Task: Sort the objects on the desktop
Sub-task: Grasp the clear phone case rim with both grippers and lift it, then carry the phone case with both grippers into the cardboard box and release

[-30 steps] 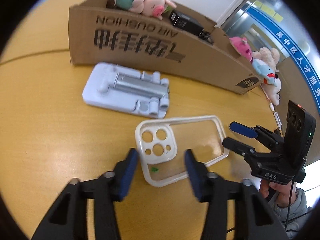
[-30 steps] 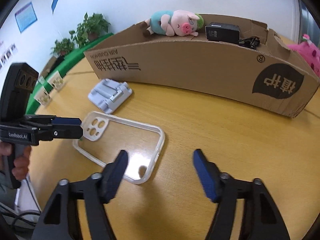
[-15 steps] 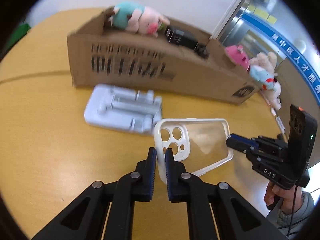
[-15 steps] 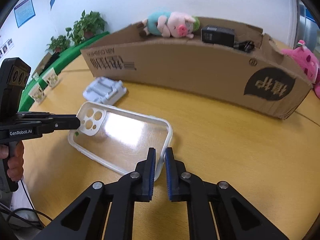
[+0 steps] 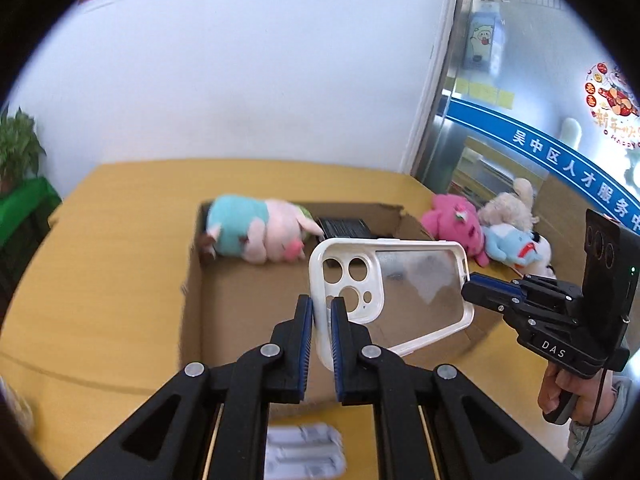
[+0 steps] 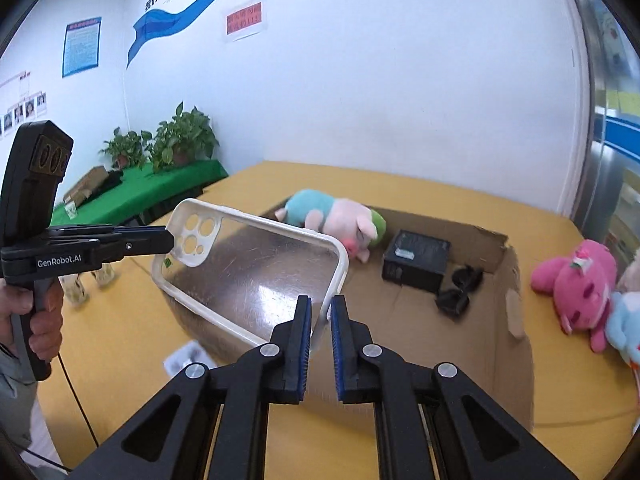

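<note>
The left gripper (image 5: pixel 321 312) clamps the camera-hole end of the clear phone case (image 5: pixel 416 280), and the right gripper (image 6: pixel 320 320) is closed on its opposite end, holding it in the air above the cardboard box (image 6: pixel 516 320). Inside the box, against its far wall, lie a plush pig (image 6: pixel 340 220) and a black adapter (image 6: pixel 416 258).

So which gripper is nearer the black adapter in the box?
Right. The right gripper holds the phone case by its end nearest the black adapter. The left gripper clamps the camera-cutout end, on the plush pig's side, farther away.
</note>
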